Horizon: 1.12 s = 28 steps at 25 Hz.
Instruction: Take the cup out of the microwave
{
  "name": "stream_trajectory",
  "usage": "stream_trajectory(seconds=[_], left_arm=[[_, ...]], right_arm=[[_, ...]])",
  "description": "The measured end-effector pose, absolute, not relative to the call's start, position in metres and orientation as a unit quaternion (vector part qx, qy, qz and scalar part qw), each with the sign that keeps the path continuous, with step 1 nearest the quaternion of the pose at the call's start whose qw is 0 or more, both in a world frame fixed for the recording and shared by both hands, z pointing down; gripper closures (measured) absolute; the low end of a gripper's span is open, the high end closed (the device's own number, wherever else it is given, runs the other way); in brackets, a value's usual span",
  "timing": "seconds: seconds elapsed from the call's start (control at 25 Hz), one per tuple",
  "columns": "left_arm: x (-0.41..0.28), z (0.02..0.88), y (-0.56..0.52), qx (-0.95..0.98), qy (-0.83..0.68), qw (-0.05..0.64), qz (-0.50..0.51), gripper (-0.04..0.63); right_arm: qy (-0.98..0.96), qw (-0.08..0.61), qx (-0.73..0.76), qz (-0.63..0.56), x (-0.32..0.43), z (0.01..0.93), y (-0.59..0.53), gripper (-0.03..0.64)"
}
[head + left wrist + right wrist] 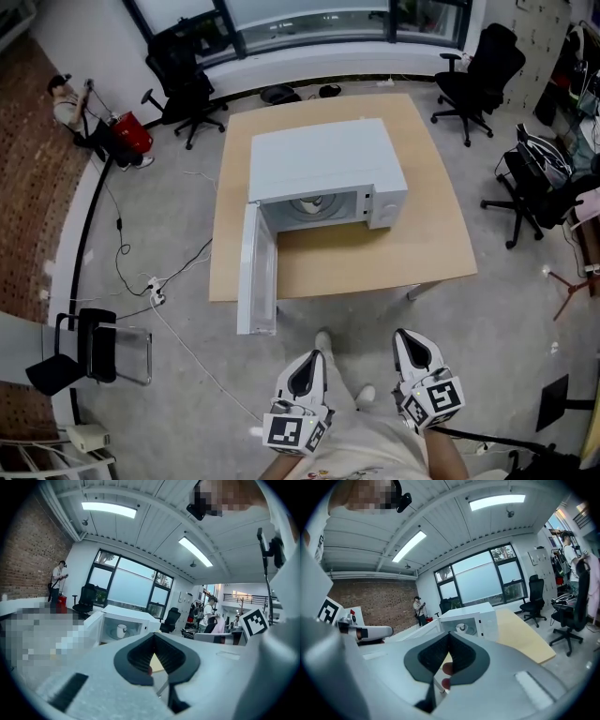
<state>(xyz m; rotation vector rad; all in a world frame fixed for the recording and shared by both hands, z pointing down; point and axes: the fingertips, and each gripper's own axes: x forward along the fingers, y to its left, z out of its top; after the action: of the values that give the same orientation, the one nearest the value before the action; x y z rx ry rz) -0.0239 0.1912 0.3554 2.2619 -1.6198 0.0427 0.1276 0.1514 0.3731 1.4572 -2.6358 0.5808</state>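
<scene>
A white microwave [323, 173] stands on a light wooden table [412, 253]. Its door [258, 281] hangs open to the left, past the table's front edge. Inside, on the turntable, sits a white cup [314, 202], which also shows as the cup [121, 630] in the left gripper view and the cup [461, 628] in the right gripper view. My left gripper [314, 356] and right gripper [405, 336] hang side by side well short of the table, both pointed at the microwave. Each is shut with nothing between its jaws: left gripper [153, 637], right gripper [449, 637].
Black office chairs [187, 84] [478, 80] stand beyond the table, and another chair [534, 187] to the right. A person [75, 112] stands far left by a red object. A cable and power strip [155, 291] lie on the floor at left, beside a black chair [89, 352].
</scene>
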Motion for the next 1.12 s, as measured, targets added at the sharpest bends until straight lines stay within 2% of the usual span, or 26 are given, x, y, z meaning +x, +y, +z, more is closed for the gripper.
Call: stream_trajectory(seconds=[0.2, 0.28, 0.52, 0.76, 0.96, 1.12], left_arm=[[-0.048, 0.347, 0.121, 0.814, -0.556, 0.168, 0.017, 0.594], [-0.054, 0.349, 0.096, 0.822, -0.543, 0.17, 0.018, 0.543], [-0.06, 0.369, 0.038, 0.833, -0.523, 0.18, 0.026, 0.491], [-0.054, 0.404, -0.019, 0.82, -0.545, 0.17, 0.036, 0.427], [-0.058, 0.452, -0.075, 0.794, -0.582, 0.168, 0.05, 0.277], [-0.066, 0.48, -0.122, 0.778, -0.606, 0.154, 0.055, 0.25]], right_arm=[[-0.858, 0.043, 0.484, 0.165, 0.099, 0.371, 0.088, 0.609], [-0.86, 0.056, 0.489, 0.136, 0.087, 0.373, 0.064, 0.609], [-0.864, 0.083, 0.489, 0.089, 0.055, 0.389, 0.004, 0.609], [-0.869, 0.062, 0.481, 0.099, 0.045, 0.403, -0.037, 0.609], [-0.877, 0.108, 0.453, 0.12, 0.05, 0.438, -0.041, 0.609], [-0.878, 0.111, 0.446, 0.134, 0.051, 0.456, -0.051, 0.609]])
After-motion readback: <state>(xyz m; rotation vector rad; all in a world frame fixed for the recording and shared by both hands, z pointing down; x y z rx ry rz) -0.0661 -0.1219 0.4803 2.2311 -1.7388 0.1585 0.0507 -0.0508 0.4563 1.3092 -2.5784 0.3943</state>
